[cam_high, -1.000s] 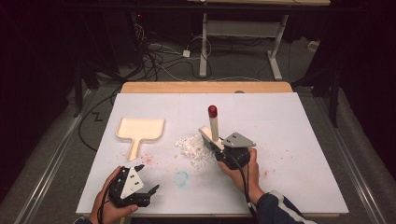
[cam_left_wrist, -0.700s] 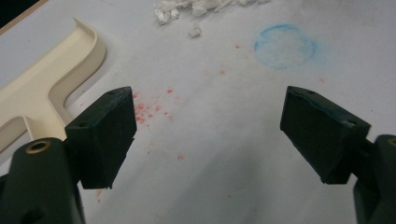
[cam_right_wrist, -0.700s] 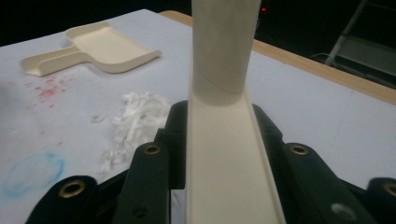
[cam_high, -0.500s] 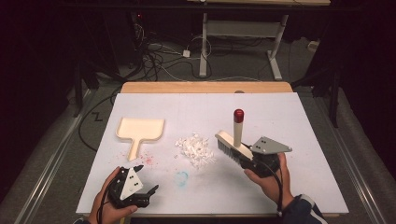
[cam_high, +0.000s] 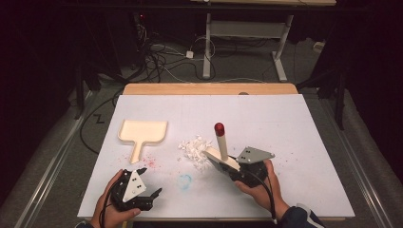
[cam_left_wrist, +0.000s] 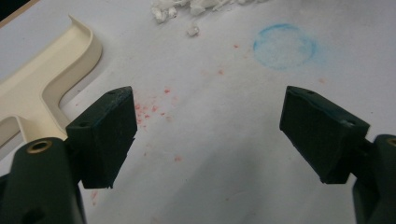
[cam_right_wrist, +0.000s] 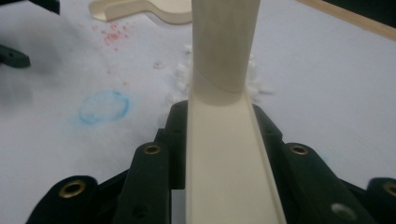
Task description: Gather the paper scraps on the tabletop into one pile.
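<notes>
While the right gripper (cam_high: 223, 164) clamps one brush (cam_high: 221, 154) just right of the single crumb pile (cam_high: 195, 149), one dustpan (cam_high: 141, 133) lies left of it; the left gripper (cam_high: 154, 194) stands open, empty.

A white sheet (cam_high: 294, 142) covers the wooden table (cam_high: 209, 89), whose bare edge shows along the sheet's far side. On the sheet, a faint blue ring (cam_high: 185, 180) is drawn near its front edge, and a scatter of small red specks (cam_high: 151, 161) lies just left of the ring. Beyond the table, on the grey floor, a tangle of dark and white cables (cam_high: 166, 59) spreads out, and the white legs of a stand (cam_high: 207, 47) rise behind the table's far edge.
</notes>
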`<state>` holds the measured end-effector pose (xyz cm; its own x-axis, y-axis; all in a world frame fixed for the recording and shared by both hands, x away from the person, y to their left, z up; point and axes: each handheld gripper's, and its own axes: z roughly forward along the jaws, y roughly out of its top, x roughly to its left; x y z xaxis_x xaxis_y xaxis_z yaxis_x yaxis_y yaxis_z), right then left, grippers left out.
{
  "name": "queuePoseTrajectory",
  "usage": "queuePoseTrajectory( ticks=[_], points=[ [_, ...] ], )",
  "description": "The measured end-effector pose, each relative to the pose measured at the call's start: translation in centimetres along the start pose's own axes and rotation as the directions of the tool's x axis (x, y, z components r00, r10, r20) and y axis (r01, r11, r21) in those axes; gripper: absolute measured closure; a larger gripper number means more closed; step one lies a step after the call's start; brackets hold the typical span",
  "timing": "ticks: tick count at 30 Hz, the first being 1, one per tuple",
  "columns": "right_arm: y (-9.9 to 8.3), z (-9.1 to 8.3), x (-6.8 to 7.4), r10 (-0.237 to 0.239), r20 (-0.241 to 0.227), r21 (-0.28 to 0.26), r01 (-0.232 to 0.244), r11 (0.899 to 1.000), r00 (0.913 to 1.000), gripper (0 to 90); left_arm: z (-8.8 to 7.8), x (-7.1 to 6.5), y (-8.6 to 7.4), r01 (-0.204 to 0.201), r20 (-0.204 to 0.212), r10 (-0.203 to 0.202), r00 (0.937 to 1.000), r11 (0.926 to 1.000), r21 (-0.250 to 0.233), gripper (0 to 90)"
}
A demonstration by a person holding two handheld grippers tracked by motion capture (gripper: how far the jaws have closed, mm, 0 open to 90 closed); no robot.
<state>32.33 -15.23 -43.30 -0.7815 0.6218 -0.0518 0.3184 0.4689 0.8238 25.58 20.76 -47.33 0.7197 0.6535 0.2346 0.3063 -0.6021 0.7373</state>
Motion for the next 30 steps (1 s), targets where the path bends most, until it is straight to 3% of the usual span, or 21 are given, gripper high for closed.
queuePoseTrajectory(
  ticks=[6,10,14,17,21,25,28,30],
  points=[
    [1.1,0.6,0.3,-0.029,0.014,-0.042,0.03,0.999,0.9995,67.7,0.0,0.0,-0.1,0.001,-0.001,-0.001,1.0,1.0,0.003,17.7],
    [1.2,-0.9,-0.6,-0.017,0.03,-0.078,0.019,0.997,0.9994,67.7,0.0,0.0,-0.1,0.003,-0.003,-0.003,1.0,1.0,0.003,17.8],
    [1.4,-2.8,-1.6,-0.039,0.043,-0.13,0.044,0.991,0.9983,67.7,-0.1,0.0,-0.1,0.003,-0.006,-0.003,1.0,1.0,0.005,17.9],
    [1.2,-3.6,-2.0,-0.03,0.01,-0.144,0.031,0.989,0.9995,67.7,-0.1,0.0,-0.1,0.003,-0.007,-0.003,1.0,1.0,0.004,18.0],
    [0.8,-3.7,-1.3,-0.054,-0.06,-0.128,0.046,0.991,0.9967,67.7,-0.2,0.1,-0.1,0.005,-0.007,-0.005,1.0,1.0,-0.001,18.0],
    [0.4,-2.5,0.3,-0.104,-0.168,-0.099,0.089,0.991,0.9802,67.7,-0.4,0.2,-0.1,0.008,-0.008,-0.008,0.9999,0.9999,-0.009,18.2],
    [0.1,-1.2,1.3,-0.133,-0.207,-0.069,0.121,0.99,0.9694,67.7,-0.5,0.2,-0.1,0.009,-0.008,-0.009,0.9999,0.9999,-0.011,18.5],
    [-0.1,-0.3,1.5,-0.145,-0.21,-0.05,0.137,0.989,0.9669,67.7,-0.4,0.2,-0.1,0.009,-0.007,-0.009,0.9999,0.9999,-0.01,18.5]
  ],
)
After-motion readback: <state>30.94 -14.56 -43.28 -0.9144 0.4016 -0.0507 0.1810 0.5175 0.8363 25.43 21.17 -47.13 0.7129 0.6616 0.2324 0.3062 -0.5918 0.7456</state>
